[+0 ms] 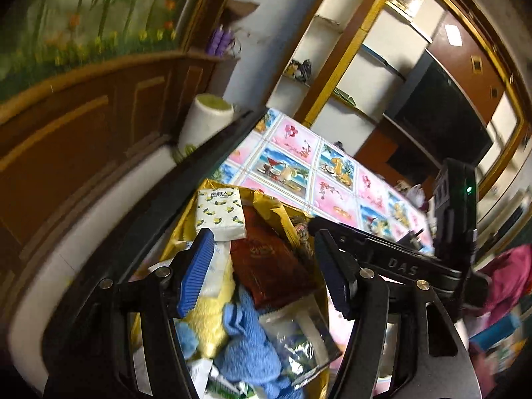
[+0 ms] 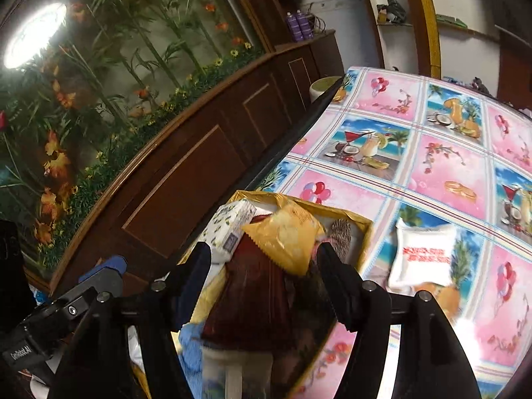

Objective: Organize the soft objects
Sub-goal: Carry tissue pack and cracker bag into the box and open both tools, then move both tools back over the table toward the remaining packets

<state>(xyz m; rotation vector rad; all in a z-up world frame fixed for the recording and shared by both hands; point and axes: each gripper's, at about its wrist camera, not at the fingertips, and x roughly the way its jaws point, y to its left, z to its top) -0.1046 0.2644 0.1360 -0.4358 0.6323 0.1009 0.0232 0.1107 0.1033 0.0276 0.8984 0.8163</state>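
Observation:
A gold tray (image 1: 186, 222) (image 2: 360, 229) sits at the table's near left edge, piled with soft things: a lemon-print tissue pack (image 1: 219, 214) (image 2: 229, 229), a dark red packet (image 1: 269, 259) (image 2: 252, 299), a gold snack bag (image 2: 286, 236), a blue towel (image 1: 246, 342), a yellow cloth (image 1: 212, 319) and a clear packet (image 1: 299, 339). My left gripper (image 1: 262, 269) is open just above the pile. My right gripper (image 2: 266, 276) is open over the red packet. A white packet with red print (image 2: 422, 254) lies on the table right of the tray.
The table has a pink and blue picture tablecloth (image 2: 432, 153). A dark wooden cabinet (image 2: 199, 166) with a flower panel stands left. A white roll (image 1: 206, 123) stands by the table's far left corner. The right gripper's body (image 1: 399, 259) crosses the left wrist view.

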